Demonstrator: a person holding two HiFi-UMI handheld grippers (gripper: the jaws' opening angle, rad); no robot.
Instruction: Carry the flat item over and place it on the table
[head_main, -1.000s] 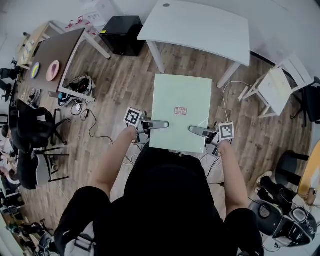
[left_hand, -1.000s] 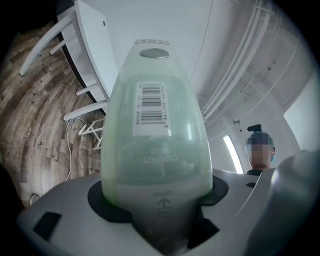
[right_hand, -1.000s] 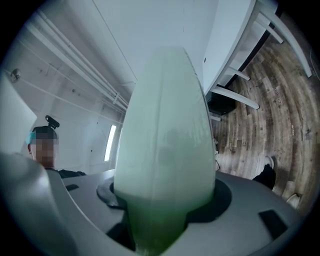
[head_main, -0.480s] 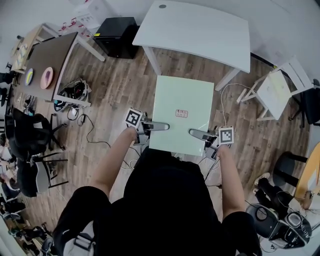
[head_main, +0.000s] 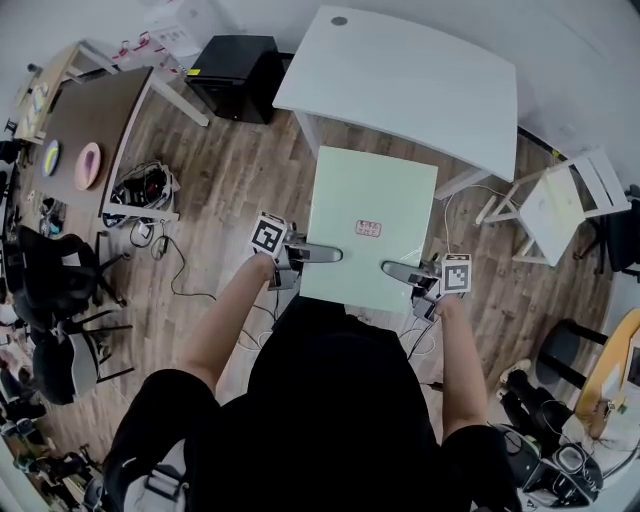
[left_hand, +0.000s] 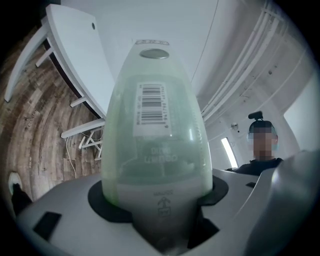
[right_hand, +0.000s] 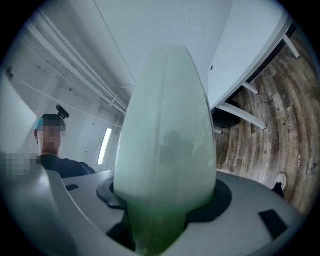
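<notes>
Both claws pinch the same thing. In the head view, the left claw (head_main: 322, 253) grips the left edge of the flat item (head_main: 372, 190) and the right claw (head_main: 398, 269) grips its right edge, each near the side that is closest to the person. The flat item is a pale green rectangular board with a small reddish label (head_main: 367, 228) on top. It is held level in the air above the wooden floor (head_main: 235, 185), and its far edge comes close to the near edge of the white desk (head_main: 420, 75). It does not lie on the desk.

In the left gripper view, the left claw (left_hand: 159, 212) is pressed onto the edge of the flat item (left_hand: 155, 155), which fills the middle of the picture and carries a barcode sticker (left_hand: 151, 102). The white desk (left_hand: 80, 50) is seen at the upper left.

In the right gripper view, the right claw (right_hand: 162, 225) also clamps the edge of the flat item (right_hand: 167, 140). The white desk (right_hand: 245, 50) and the wooden floor (right_hand: 272, 135) are at the right.
</notes>
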